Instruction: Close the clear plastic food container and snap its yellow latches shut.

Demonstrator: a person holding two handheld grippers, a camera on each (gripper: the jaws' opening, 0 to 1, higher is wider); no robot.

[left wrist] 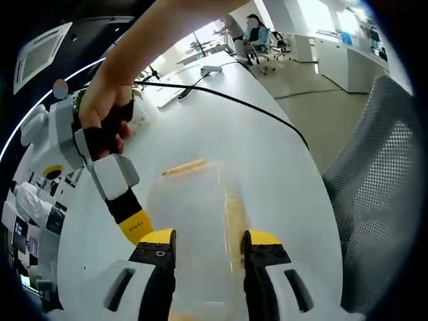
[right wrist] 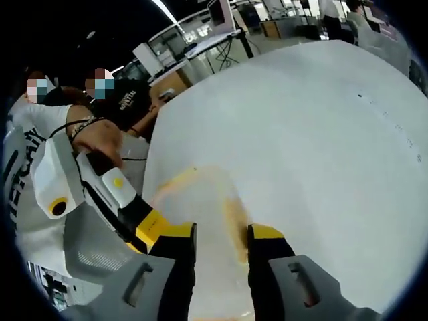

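The clear plastic container (left wrist: 200, 214) lies on the white table, with one yellow latch (left wrist: 184, 167) along its far edge and another (left wrist: 234, 214) along its right side. My left gripper (left wrist: 210, 239) hangs over its near end, jaws partly apart with the clear plastic showing between them. The other gripper (left wrist: 110, 175), held by a hand, has a yellow-tipped finger (left wrist: 136, 226) against the container's left side. In the right gripper view the container (right wrist: 200, 204) lies just ahead of my right gripper (right wrist: 222, 235), whose jaws also stand apart. The left gripper (right wrist: 100, 187) reaches in beside it.
A black cable (left wrist: 221, 97) runs across the white table (left wrist: 267, 154) beyond the container. A grey mesh chair (left wrist: 374, 194) stands at the table's right edge. Seated people (right wrist: 100, 93) are behind the table's far left side. Bare tabletop (right wrist: 321, 134) spreads to the right.
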